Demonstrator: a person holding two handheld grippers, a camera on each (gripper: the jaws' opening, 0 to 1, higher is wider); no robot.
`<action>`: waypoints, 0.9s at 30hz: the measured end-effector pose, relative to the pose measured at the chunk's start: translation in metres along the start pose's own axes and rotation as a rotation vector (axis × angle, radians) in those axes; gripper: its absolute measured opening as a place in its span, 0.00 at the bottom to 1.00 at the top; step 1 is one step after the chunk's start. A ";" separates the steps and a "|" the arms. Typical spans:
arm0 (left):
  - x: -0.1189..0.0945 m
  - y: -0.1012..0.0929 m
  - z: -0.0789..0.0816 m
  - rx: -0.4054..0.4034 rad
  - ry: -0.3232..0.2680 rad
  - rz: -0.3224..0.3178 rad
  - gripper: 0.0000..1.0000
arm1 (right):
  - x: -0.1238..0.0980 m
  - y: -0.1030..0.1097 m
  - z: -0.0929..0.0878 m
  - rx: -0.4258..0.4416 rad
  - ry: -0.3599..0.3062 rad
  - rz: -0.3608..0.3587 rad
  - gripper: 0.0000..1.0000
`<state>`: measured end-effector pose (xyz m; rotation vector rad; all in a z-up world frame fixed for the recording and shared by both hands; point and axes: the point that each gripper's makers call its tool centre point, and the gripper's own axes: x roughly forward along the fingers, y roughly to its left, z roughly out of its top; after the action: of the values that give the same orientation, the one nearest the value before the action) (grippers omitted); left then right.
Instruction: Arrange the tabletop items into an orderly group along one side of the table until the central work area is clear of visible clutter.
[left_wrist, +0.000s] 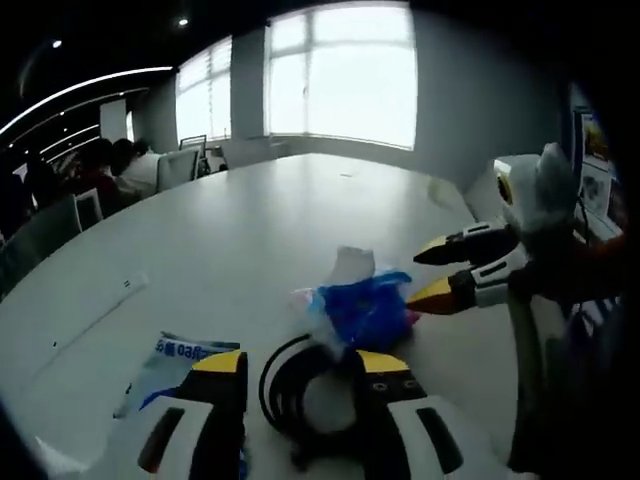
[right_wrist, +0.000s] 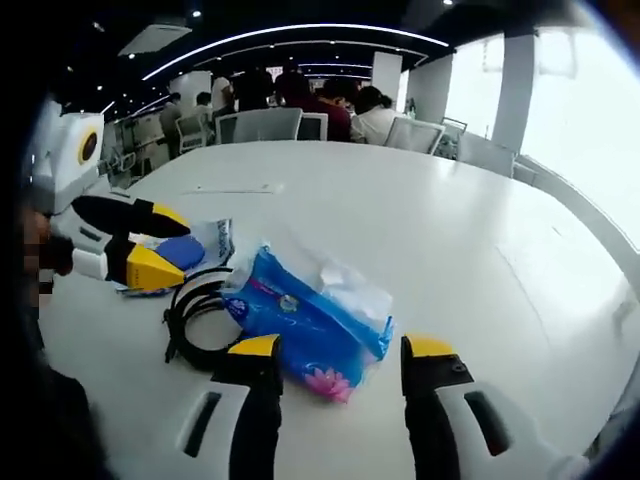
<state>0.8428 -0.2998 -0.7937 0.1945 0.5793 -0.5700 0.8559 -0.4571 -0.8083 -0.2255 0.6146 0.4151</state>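
Note:
A blue plastic tissue pack (left_wrist: 365, 308) (right_wrist: 305, 322) with white tissue sticking out lies on the white table (left_wrist: 270, 215) (right_wrist: 400, 210). Beside it are a coiled black cable (left_wrist: 290, 385) (right_wrist: 192, 322) and a flat white-and-blue packet (left_wrist: 178, 362) (right_wrist: 208, 243). My left gripper (left_wrist: 302, 366) (right_wrist: 172, 243) stands open, and the cable coil lies between its jaws. My right gripper (right_wrist: 342, 350) (left_wrist: 432, 272) is open too, just short of the tissue pack, which sits ahead of the gap between its jaws. Neither holds anything.
A thin white strip (left_wrist: 128, 286) (right_wrist: 236, 188) lies farther out on the table. Several people (right_wrist: 330, 105) sit on chairs (right_wrist: 262, 124) at the far end. Bright windows (left_wrist: 340, 75) line one wall. Broad bare tabletop stretches beyond the items.

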 end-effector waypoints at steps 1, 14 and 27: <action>-0.005 0.003 -0.002 -0.002 0.002 0.013 0.46 | -0.001 0.004 0.004 -0.002 -0.003 0.013 0.50; -0.060 0.044 -0.035 -0.084 0.017 0.192 0.57 | 0.011 0.050 0.044 -0.123 -0.043 0.163 0.62; -0.104 0.074 -0.075 -0.180 0.042 0.332 0.59 | 0.028 0.096 0.058 -0.242 -0.015 0.329 0.64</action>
<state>0.7776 -0.1669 -0.7953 0.1284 0.6200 -0.1908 0.8644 -0.3438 -0.7865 -0.3530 0.5880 0.8102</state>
